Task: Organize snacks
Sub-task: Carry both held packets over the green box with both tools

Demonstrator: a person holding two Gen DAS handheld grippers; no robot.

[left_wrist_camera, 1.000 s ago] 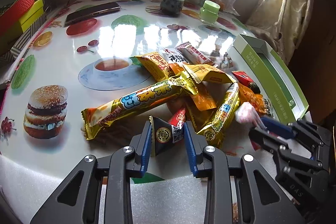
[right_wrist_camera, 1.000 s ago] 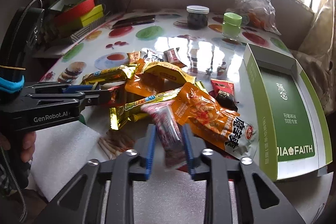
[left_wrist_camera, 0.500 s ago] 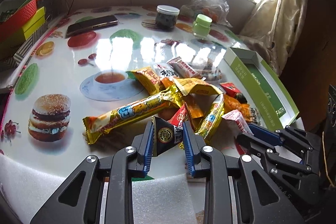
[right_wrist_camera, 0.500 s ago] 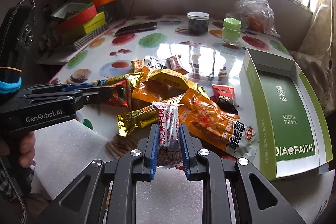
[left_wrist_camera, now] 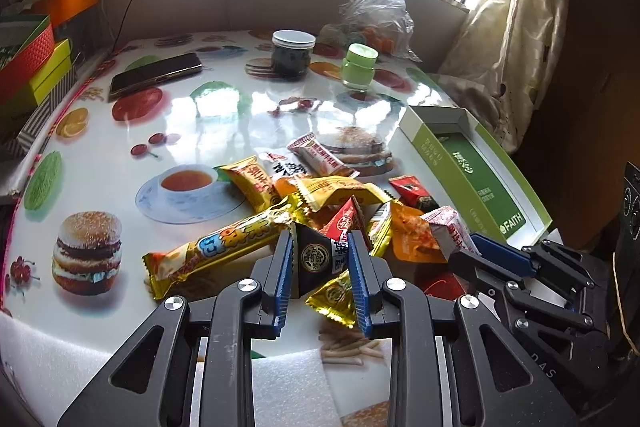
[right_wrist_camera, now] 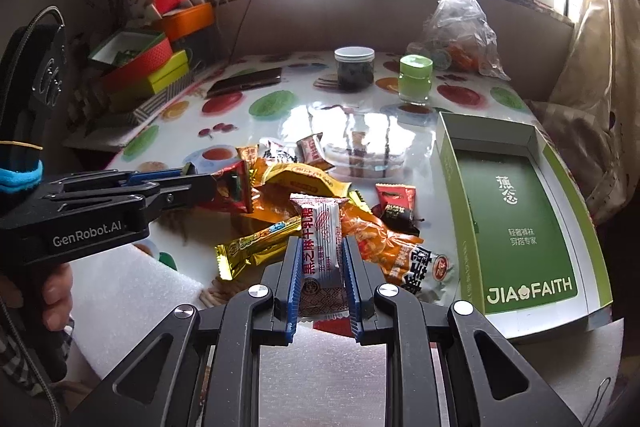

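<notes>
My left gripper point(left_wrist_camera: 320, 247) is shut on a small black and red snack packet point(left_wrist_camera: 320, 251) and holds it above the pile of snacks point(left_wrist_camera: 320, 195). It shows at the left of the right wrist view point(right_wrist_camera: 216, 187) with the packet point(right_wrist_camera: 232, 187). My right gripper point(right_wrist_camera: 320, 255) is shut on a white and red candy packet point(right_wrist_camera: 322, 247), lifted over the pile point(right_wrist_camera: 304, 183). That packet shows at the right of the left wrist view point(left_wrist_camera: 450, 231). The open green box point(right_wrist_camera: 516, 227) lies to the right of the pile.
A dark jar point(right_wrist_camera: 354, 69), a green jar point(right_wrist_camera: 415, 78), a phone point(right_wrist_camera: 246, 81) and a plastic bag point(right_wrist_camera: 460, 27) stand at the table's far side. Stacked coloured boxes point(right_wrist_camera: 148, 71) are at the left. White foam point(right_wrist_camera: 128, 291) lies at the near edge.
Both grippers have risen and pulled back from the pile with their packets. The right gripper's packet now stands clear above the other snacks.
</notes>
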